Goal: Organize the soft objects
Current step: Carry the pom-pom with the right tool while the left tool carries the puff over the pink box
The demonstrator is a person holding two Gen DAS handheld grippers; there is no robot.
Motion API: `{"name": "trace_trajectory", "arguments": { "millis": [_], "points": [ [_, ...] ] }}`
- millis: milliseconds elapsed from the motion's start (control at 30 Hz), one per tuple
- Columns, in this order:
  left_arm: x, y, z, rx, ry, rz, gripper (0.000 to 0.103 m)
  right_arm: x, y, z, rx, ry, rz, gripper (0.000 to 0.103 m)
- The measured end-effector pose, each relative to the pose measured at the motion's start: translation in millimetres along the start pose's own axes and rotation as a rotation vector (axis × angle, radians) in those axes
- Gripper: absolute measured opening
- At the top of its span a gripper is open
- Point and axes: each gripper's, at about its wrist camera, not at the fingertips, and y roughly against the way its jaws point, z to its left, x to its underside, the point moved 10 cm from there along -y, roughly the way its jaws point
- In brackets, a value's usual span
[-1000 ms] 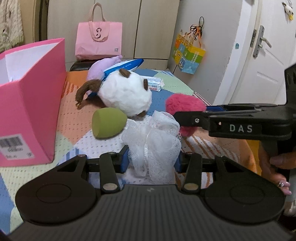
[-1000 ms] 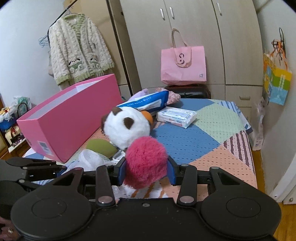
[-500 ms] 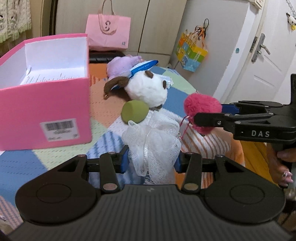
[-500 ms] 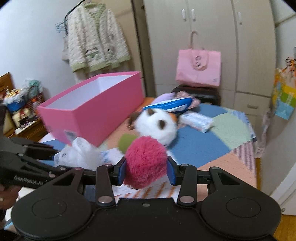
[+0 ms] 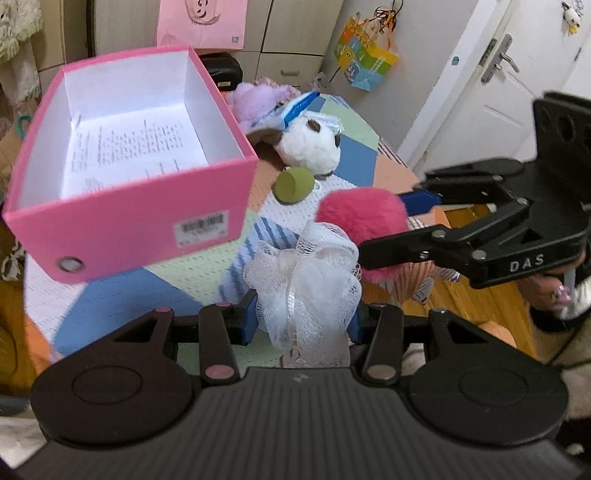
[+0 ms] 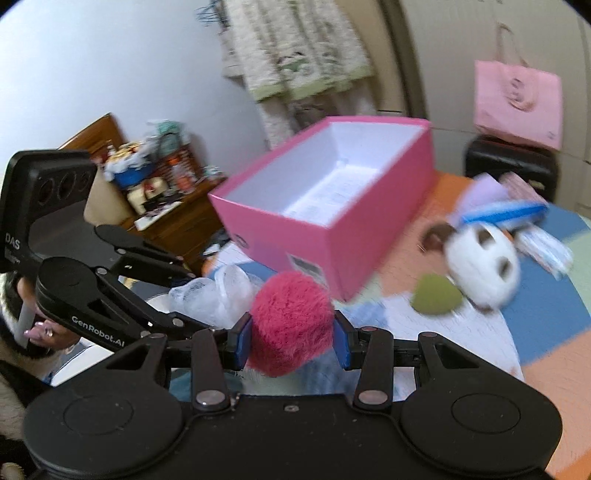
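Observation:
My left gripper (image 5: 301, 325) is shut on a white mesh bath pouf (image 5: 303, 284) and holds it above the quilted table. My right gripper (image 6: 291, 341) is shut on a fluffy pink pom-pom (image 6: 291, 321), just right of the pouf; the pom-pom also shows in the left wrist view (image 5: 360, 214). The open pink box (image 5: 129, 177) stands to the left and beyond, with a printed sheet on its white floor; it also shows in the right wrist view (image 6: 332, 206). A white and brown plush (image 5: 314, 146), a green sponge egg (image 5: 291, 184) and a purple plush (image 5: 258, 99) lie on the table past the box.
A blue packet (image 5: 299, 105) leans on the plush pile. A pink tote bag (image 5: 201, 22) stands at the back by the cupboards. A cluttered wooden side table (image 6: 162, 195) is left of the quilted table (image 5: 177, 266). A door (image 5: 517, 81) is to the right.
Both grippers have risen and swung left with their loads, so the pink box's open top now shows from above. The pom-pom has come close beside the pouf.

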Motion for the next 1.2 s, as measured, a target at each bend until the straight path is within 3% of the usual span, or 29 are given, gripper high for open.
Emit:
{"name": "trace_trajectory", "arguments": {
  "millis": [300,433,567,633,767,967,1200],
  "points": [
    [-59.5,37.6,40.0,-0.080,-0.035,-0.137,0.044,-79.0,-13.1,12.1,0.031,0.140,-0.087,0.049],
    [-91.2,34.4,66.1,-0.091,-0.009,-0.180,0.044,-111.0,-28.0,1.0,0.074,0.167,-0.120,0.049],
    [-127.2,25.1,96.7,-0.180,0.016,-0.273,0.044,-143.1,-45.3,-18.2,0.157,0.214,-0.155,0.049],
    [-142.1,16.6,106.6,-0.185,0.029,-0.291,0.044,-158.0,-59.2,-29.2,0.163,0.215,-0.145,0.049],
    [-164.8,-12.2,135.2,-0.206,0.092,-0.252,0.044,-175.7,-90.3,-52.1,0.191,0.230,-0.085,0.049],
    [-183.9,-68.5,179.5,-0.207,0.183,-0.103,0.044,-180.5,-136.4,-86.0,0.221,0.241,0.063,0.049],
    [-185.3,-103.3,209.3,-0.259,0.241,-0.030,0.047,-175.1,-178.1,-100.7,0.219,0.316,0.195,0.048]
  ]
}}
